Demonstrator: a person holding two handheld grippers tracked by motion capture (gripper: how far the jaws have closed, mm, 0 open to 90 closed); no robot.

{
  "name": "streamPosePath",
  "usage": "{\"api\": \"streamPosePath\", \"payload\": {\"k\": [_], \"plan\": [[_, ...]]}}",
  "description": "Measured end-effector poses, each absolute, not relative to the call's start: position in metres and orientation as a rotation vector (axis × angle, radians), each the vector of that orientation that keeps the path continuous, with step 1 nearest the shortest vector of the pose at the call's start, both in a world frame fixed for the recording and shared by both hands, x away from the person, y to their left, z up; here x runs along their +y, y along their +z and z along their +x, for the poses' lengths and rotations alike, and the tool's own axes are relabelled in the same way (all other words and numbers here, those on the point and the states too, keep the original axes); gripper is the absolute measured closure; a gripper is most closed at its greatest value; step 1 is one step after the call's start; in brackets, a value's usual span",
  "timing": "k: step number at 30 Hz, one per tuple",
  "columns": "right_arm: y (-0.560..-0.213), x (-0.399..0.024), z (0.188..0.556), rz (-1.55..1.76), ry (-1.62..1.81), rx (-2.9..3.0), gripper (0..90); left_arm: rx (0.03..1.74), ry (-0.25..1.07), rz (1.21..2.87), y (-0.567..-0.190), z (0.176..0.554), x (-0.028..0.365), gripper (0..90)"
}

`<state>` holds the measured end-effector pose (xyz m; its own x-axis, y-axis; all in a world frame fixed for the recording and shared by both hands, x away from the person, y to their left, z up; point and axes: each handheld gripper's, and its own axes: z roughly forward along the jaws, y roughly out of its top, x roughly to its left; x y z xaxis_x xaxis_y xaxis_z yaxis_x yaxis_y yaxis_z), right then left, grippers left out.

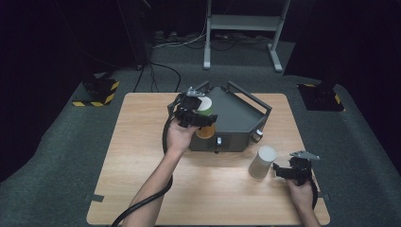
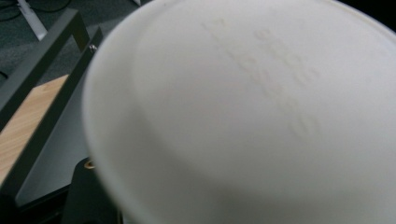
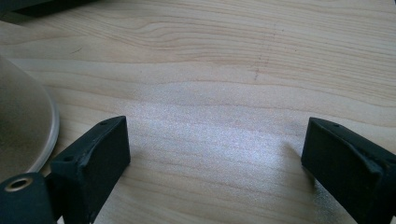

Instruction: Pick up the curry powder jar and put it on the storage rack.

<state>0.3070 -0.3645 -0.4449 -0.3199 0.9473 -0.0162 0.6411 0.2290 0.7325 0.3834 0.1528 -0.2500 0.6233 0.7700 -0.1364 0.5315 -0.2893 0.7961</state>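
My left gripper is raised over the front left corner of a grey metal tray and is shut on a green paper cup whose white base faces up. That pale base looms close in the left gripper view. An orange cup shows just under the jaws; I cannot tell whether it is nested with the green one. A tan cup stands upside down on the table at the front right. My right gripper rests just right of it, open and apart from it. In the right gripper view the jaws stand wide over bare wood, the tan cup at the left edge.
The tray has raised bar handles and a knob on its front. The wooden table ends close to both hands at the front. Grey carpet, a white frame and striped floor plates lie beyond.
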Motion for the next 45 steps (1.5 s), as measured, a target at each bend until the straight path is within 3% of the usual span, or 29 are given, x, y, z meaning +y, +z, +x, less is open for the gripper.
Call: {"api": "streamPosePath", "payload": {"k": [19, 45], "plan": [[-0.445, -0.365, 0.307, 1.456, 0.877, 2.044, 7.3, 1.128, 0.490, 2.008, -0.261, 0.415, 0.119, 34.3], [-0.445, -0.364, 0.307, 1.456, 0.877, 2.044, 7.3, 1.131, 0.514, 1.979, -0.276, 0.418, 0.118, 34.3]]}}
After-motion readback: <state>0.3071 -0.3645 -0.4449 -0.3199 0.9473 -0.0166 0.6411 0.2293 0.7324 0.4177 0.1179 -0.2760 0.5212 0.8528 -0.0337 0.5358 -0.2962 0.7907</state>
